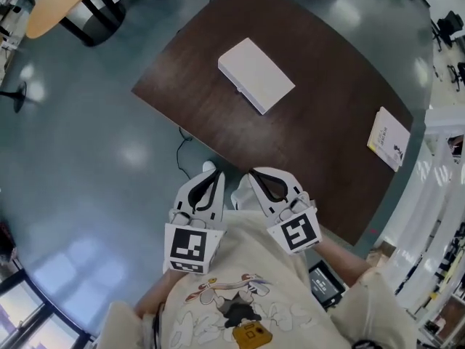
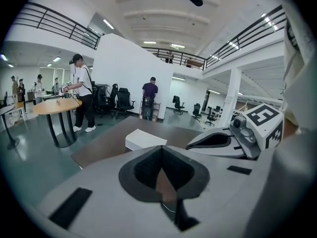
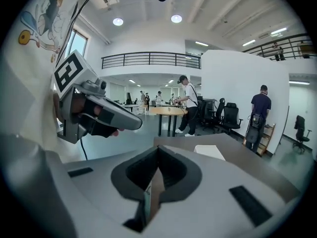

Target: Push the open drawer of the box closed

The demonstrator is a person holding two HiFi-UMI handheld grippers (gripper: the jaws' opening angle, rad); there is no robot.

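Observation:
A flat white box [image 1: 256,75] lies on the dark brown table [image 1: 327,122], far from both grippers; no drawer shows sticking out of it from here. My left gripper [image 1: 213,174] and right gripper [image 1: 256,173] are held side by side close to my chest, off the table's near edge, both pointing toward the box. Each has its jaws together with nothing between them. In the left gripper view the box [image 2: 144,139] sits beyond the shut left gripper [image 2: 161,148], with the right gripper [image 2: 233,137] beside it. The right gripper view shows the box [image 3: 210,151] ahead of the shut right gripper [image 3: 158,149].
A white booklet [image 1: 389,138] lies at the table's right corner. A cable [image 1: 182,153] trails on the floor by the near edge. A round wooden table [image 1: 62,2] stands far left. People [image 2: 81,99] and office chairs are in the background.

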